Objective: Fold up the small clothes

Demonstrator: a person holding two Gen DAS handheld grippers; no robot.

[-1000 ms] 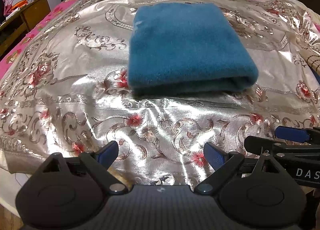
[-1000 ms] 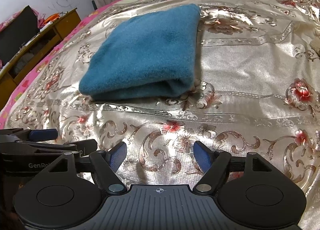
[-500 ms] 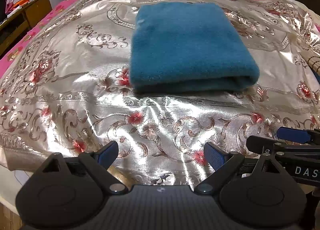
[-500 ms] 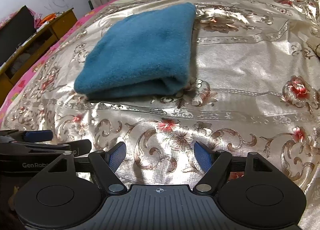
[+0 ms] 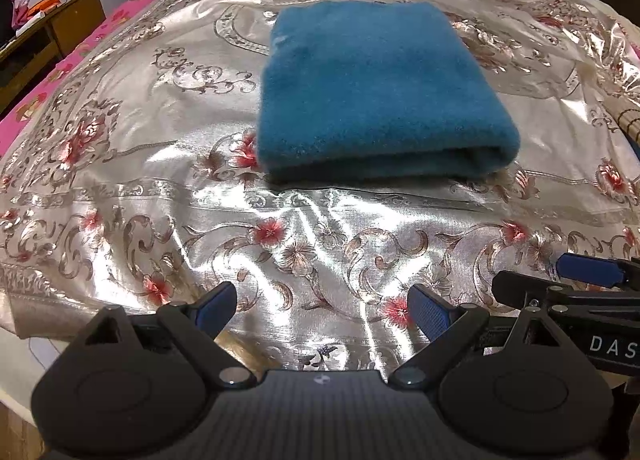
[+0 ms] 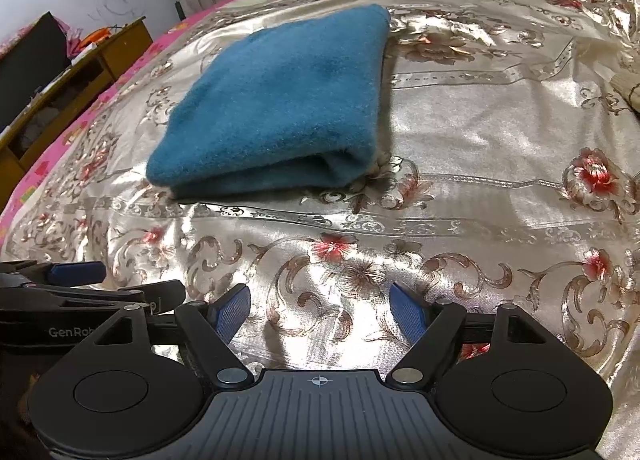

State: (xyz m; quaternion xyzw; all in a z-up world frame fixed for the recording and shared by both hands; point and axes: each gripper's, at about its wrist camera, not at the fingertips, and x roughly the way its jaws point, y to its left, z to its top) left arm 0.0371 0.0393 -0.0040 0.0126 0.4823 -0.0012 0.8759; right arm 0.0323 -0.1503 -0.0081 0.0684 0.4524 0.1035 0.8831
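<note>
A folded blue cloth is seen in the upper middle of the left wrist view, laid flat on a shiny flowered bedspread that covers a bed. In the right wrist view the same cloth is found in the upper left of centre, its folded edge turned toward the cameras. The left gripper is held low at the bottom of the frame, its blue-padded fingers spread apart with nothing between them. The right gripper is likewise held wide apart and empty, well short of the cloth. A wooden cabinet is seen at the left edge, its open compartments too dark for their contents to be told.
</note>
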